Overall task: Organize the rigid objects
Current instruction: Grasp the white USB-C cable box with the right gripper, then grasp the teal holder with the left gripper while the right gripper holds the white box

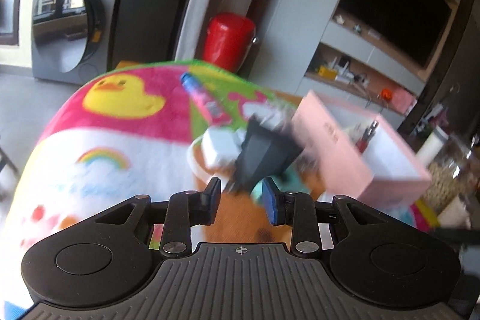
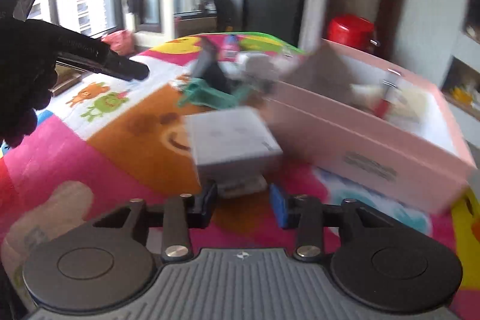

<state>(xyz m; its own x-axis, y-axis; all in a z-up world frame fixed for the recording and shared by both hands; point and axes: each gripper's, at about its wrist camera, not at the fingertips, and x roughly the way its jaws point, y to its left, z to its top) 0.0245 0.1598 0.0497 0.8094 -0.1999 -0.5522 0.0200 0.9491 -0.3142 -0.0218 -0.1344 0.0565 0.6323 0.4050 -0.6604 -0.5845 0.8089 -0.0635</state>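
A pink open box (image 1: 354,146) (image 2: 369,128) stands on a colourful cartoon cloth (image 1: 99,122) (image 2: 99,152), with a few small items inside. My left gripper (image 1: 240,197) is open, just short of a black wedge-shaped object (image 1: 264,155) that lies beside a white charger (image 1: 222,144). A pink tube with a blue cap (image 1: 199,93) lies farther back. My right gripper (image 2: 243,200) is open, with a grey-white boxy adapter (image 2: 231,143) right in front of its fingertips. A teal clip (image 2: 207,96) and the black object (image 2: 214,74) lie behind it. Both views are blurred.
A red canister (image 1: 229,39) (image 2: 349,27) and a washing machine (image 1: 75,20) stand behind the table. Glass jars (image 1: 450,170) stand at the right. A gloved hand with the other gripper (image 2: 45,59) shows at the left in the right wrist view.
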